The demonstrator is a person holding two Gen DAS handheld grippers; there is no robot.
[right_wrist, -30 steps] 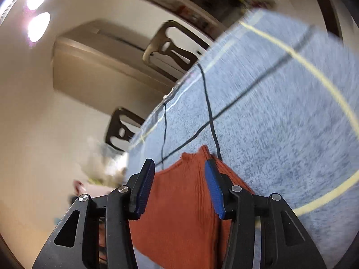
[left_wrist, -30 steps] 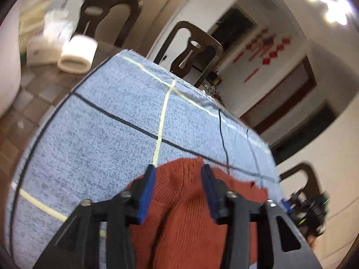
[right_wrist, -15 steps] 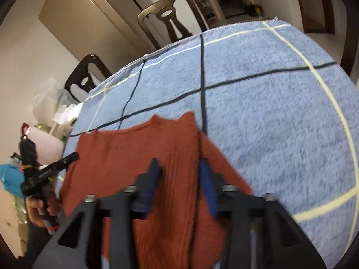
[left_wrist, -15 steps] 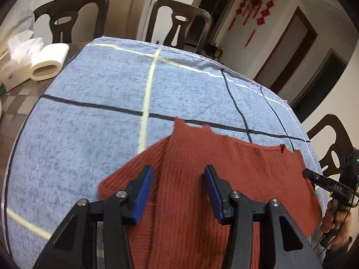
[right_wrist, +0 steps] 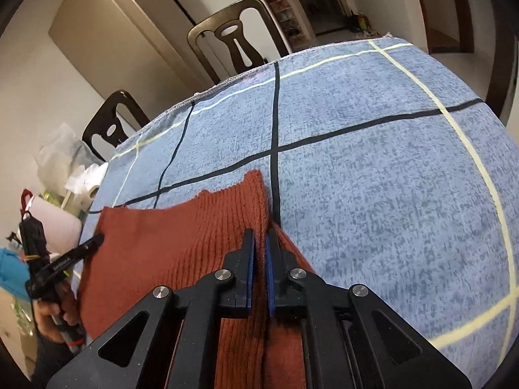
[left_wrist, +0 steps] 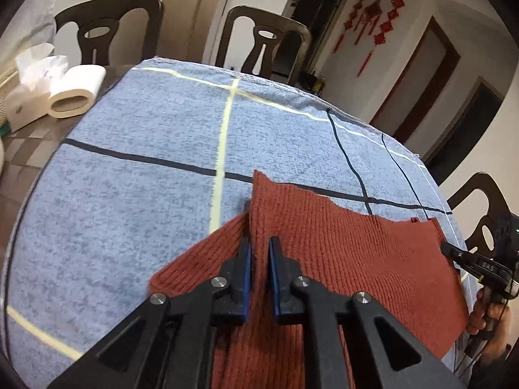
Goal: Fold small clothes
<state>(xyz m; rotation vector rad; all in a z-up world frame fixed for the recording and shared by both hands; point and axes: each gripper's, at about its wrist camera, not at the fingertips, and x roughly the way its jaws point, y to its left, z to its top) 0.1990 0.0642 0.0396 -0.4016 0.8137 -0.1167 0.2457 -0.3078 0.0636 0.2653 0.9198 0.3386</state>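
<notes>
A rust-red knitted garment (left_wrist: pixel 350 253) lies spread on a blue tablecloth (left_wrist: pixel 146 168) with black and yellow lines. My left gripper (left_wrist: pixel 259 243) is shut on the garment's left edge fold, where a sleeve (left_wrist: pixel 207 259) spreads out to the left. In the right wrist view the same garment (right_wrist: pixel 181 236) stretches to the left, and my right gripper (right_wrist: pixel 260 238) is shut on its right edge fold. Each gripper shows in the other's view at the garment's far side, the right one (left_wrist: pixel 467 259) and the left one (right_wrist: pixel 71 256).
Dark chairs (left_wrist: pixel 262 42) stand round the far table edge. A toilet roll (left_wrist: pixel 76 95) and a tissue box (left_wrist: pixel 26 103) sit on the bare table at the left. A pink pouch (right_wrist: pixel 55 220) and bags lie past the cloth's left edge.
Both grippers were open over the garment one second ago and half a second ago. Both have now shut on its edge folds. The views have steadied and tilted down onto the table.
</notes>
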